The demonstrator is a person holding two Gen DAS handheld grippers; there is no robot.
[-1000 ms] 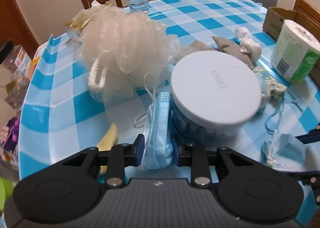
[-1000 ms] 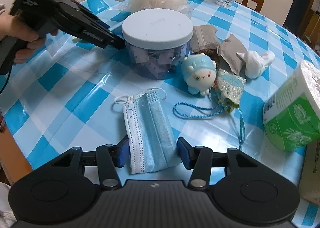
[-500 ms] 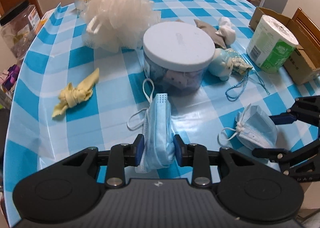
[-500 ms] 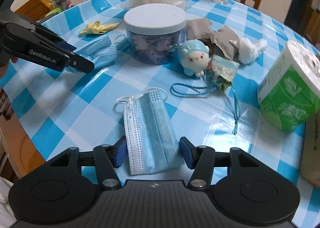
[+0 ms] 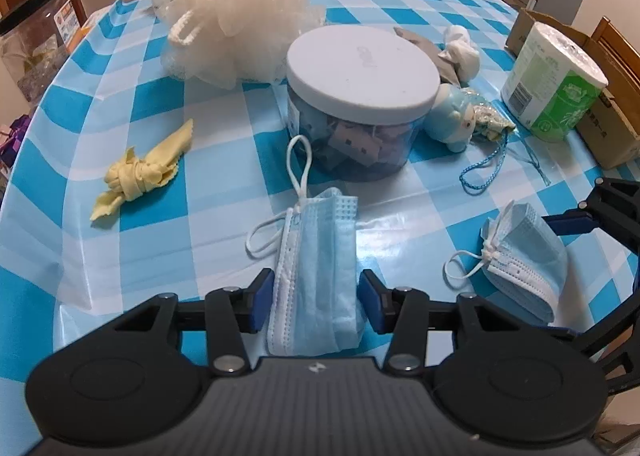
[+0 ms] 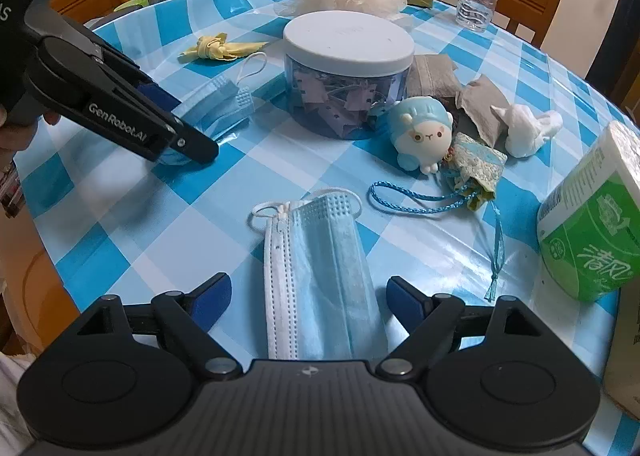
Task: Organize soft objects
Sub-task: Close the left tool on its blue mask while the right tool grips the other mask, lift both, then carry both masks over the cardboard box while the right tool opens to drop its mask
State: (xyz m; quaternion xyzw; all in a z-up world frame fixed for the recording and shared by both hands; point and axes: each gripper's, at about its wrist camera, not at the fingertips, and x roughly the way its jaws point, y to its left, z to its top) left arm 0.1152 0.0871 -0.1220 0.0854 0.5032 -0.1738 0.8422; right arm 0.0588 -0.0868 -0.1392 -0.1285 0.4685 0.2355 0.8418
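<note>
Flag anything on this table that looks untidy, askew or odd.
Nothing is spilled or broken. The two masks, one folded and rumpled between the left gripper's just-opened jaws, one lying flat between the right gripper's, have loops splayed. The yellow cloth is knotted, and the pouch's blue cord trails loose.

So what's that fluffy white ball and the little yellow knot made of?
The fluffy ball looks like gathered plastic mesh, a bath pouf: thin see-through ruffles and a white cord loop. The yellow knot seems to be soft matte cloth, going by its zigzag-cut edges, though the exact fabric can't be told.
</note>
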